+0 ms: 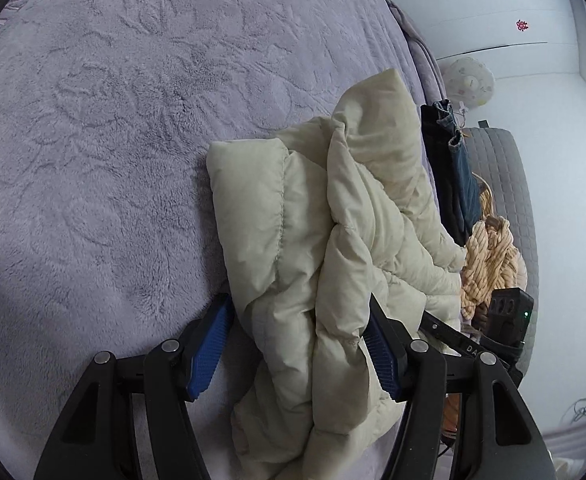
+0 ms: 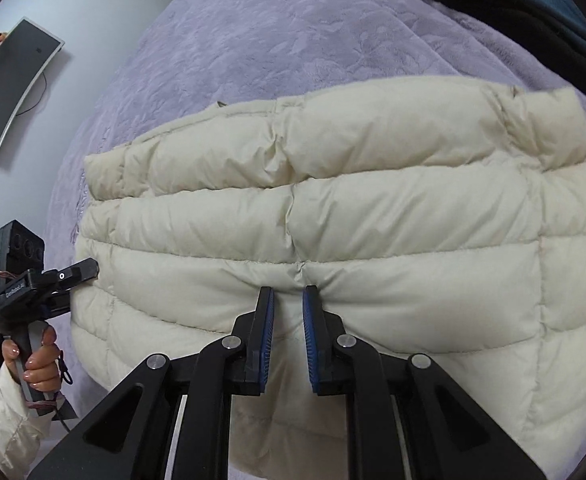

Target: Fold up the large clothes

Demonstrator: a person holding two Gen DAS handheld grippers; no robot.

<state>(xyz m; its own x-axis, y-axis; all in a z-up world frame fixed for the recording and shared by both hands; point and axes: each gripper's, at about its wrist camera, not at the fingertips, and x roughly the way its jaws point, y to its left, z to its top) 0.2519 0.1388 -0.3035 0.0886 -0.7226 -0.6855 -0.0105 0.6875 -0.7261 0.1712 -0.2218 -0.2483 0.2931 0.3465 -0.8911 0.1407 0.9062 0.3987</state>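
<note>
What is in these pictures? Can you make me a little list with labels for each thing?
jacket: cream puffy jacket, bunched up on the bed
bed cover: fuzzy purple blanket
left gripper: jaws apart around a thick fold of the jacket
right gripper: nearly shut, pinching the jacket's near edge
other clothes: dark and blue clothes at the bed's edge
basket: woven basket beside the bed

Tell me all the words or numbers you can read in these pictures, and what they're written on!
"DA": white letters on the black bar of the right gripper, rest hidden.
White label text on the left gripper: too small and blurred to read surely.
Red sign on the wall: too blurred.
Cream puffer jacket and purple blanket: no writing.
</note>
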